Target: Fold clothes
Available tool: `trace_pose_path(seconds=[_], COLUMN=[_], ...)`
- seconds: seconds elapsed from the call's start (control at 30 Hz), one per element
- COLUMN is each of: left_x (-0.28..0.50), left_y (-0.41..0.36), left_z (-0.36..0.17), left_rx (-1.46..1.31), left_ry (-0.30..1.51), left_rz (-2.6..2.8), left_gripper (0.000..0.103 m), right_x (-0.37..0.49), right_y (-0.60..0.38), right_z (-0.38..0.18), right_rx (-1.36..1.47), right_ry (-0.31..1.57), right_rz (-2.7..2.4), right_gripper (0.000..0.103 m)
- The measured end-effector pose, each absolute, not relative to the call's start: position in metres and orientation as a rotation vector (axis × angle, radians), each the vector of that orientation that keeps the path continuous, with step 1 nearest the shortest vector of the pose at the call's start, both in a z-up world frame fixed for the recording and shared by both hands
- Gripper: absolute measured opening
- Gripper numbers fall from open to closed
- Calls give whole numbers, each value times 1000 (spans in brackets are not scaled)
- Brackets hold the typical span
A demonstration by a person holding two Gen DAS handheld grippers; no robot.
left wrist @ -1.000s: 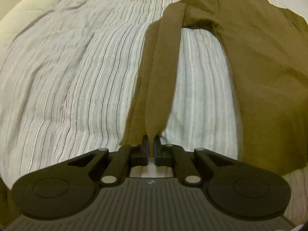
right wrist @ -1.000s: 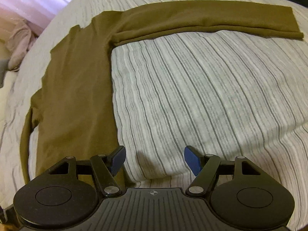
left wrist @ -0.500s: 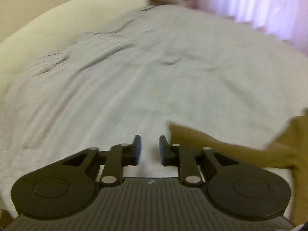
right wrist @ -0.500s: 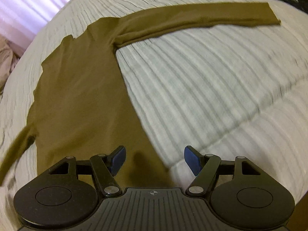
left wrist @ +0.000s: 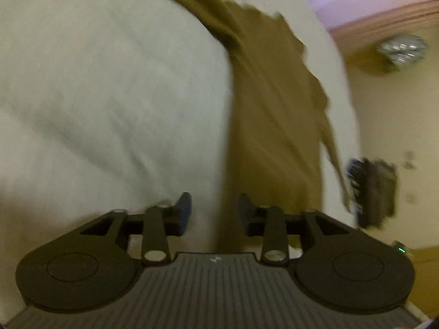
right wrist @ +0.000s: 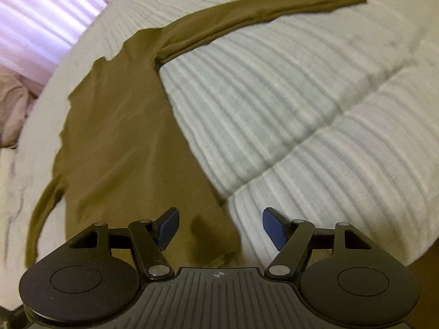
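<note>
**Item: olive long-sleeve top, unfolded, on striped bedcover**

Location. The olive top (right wrist: 120, 126) lies spread flat on the striped bedcover (right wrist: 315, 126), body running toward the near edge of the bed, hem just in front of the right gripper (right wrist: 221, 229).

Condition. One sleeve (right wrist: 263, 13) stretches straight out across the cover, away from the body. The other sleeve (right wrist: 41, 219) trails down off the far side of the body. No fold is visible in the body. Judged progress: early; garment laid out, both sleeves yet to be brought in, body yet to be folded.

Tongs. Right gripper: jaws spread wide, holding nothing, poised over the hem corner. Left gripper (left wrist: 214, 211): jaws parted, nothing between them; the view is heavily blurred, with the top's edge (left wrist: 274, 126) running past just ahead of its right finger.

Surroundings. Pale curtain (right wrist: 46, 13) behind the bed; pinkish bundle of cloth (right wrist: 13, 109) beside the bed's far side. In the left view, a dark object (left wrist: 376, 192) against a yellow wall, too blurred to identify.

Obstructions. None lying on the garment; the bedcover is ridged and soft beneath it.
</note>
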State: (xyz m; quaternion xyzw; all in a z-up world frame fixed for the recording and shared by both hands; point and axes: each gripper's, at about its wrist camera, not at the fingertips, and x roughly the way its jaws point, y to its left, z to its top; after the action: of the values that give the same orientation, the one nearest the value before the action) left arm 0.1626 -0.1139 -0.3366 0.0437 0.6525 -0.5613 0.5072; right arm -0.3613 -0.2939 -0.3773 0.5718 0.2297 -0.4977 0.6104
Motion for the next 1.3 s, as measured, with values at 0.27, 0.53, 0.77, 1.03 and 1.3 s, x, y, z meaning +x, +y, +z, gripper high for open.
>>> trace_pose_path(seconds=[0.27,0.53,0.77,1.03,1.3], left_x=[120,191,152,138,143], left_y=[-117,-132,-217,-158,-115], left_z=[-370,-267,-361,-328,-320], left_rx=[-13,-297,34,-22,50], left_ry=[1729,1651,1691,1726,1716], left_rz=[-1308,-1379,-1109,-1170,-1077], left_gripper=[1,1,2,0,0], right_x=[-360,-395,-371,-397,-409], right_y=[-311,-362,-424,-385,-360], right_z=[-406,-325,-403,-376,-380], right_rx=[1396,1539,1819,1776,1695], right_ry=[498,331,461,512,636], right_rz=[-880,-708,-890,-793,-806], right_gripper=[4,4,4,4,4])
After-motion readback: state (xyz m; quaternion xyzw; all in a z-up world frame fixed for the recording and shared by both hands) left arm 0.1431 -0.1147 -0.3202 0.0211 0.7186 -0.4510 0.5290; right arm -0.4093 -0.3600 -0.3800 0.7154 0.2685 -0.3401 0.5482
